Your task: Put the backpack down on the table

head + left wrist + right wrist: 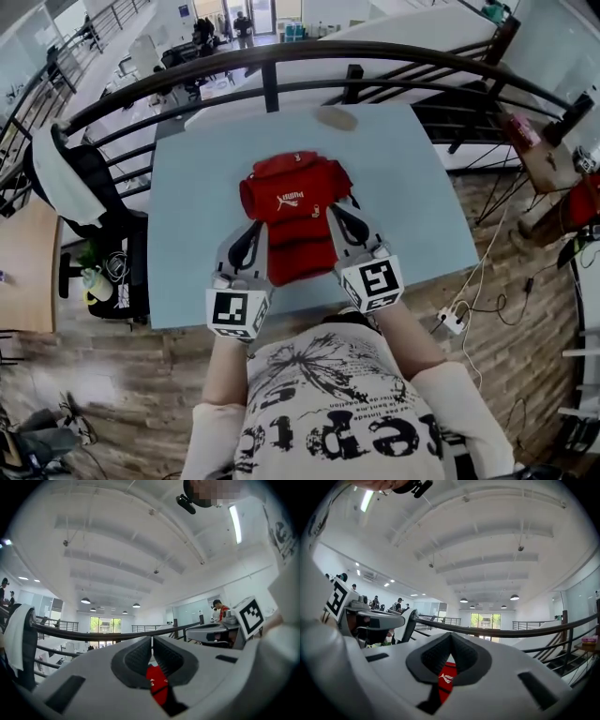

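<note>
backpack [292, 220]: red, hanging over the table [187, 234] | left gripper [251, 232], right gripper [339, 220]: jaws of each pinching a thin fold of its red fabric | risk: a fold may slip from one pinch, dropping the bag askew

Ahead of you a pale blue counter [197, 234] meets a curved black railing [270, 89]. Wood-plank floor [506, 309] lies to your right, crossed by cables and a white power strip [451, 321]. To your left stands a black chair [98, 178] draped in white cloth. Round pendant lamps [85, 601] hang from the white ceiling [117, 550], and bright windows [105, 624] show far off.
</note>
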`<state>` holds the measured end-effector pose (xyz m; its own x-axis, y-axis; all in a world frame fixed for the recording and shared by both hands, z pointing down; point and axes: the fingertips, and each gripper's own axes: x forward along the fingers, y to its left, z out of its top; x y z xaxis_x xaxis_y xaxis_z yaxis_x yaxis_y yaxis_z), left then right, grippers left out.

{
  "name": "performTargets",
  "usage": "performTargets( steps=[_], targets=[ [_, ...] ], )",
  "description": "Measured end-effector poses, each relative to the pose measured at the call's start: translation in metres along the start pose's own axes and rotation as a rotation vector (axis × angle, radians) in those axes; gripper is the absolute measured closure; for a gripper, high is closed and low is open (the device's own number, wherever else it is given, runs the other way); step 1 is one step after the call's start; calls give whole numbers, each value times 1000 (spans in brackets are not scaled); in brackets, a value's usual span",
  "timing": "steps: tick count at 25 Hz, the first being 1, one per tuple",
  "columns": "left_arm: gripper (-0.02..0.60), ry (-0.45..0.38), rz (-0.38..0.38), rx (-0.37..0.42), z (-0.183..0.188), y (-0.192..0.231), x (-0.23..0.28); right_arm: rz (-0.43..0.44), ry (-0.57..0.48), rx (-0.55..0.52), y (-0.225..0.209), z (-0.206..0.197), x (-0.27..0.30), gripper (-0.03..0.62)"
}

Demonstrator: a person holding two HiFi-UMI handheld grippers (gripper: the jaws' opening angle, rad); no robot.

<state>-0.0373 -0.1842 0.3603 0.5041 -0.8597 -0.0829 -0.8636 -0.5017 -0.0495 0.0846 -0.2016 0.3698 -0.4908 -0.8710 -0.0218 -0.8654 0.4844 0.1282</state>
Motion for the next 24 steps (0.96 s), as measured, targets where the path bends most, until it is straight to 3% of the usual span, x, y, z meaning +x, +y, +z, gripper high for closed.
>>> performTargets(
  steps=[8,24],
  targets=[
    [564,6,1,28,7,2,13,-13,-34,-52,-6,12,10,603],
    [563,1,-11,25,1,-5,19,-24,-1,-13,-9,-2,7,603]
  ],
)
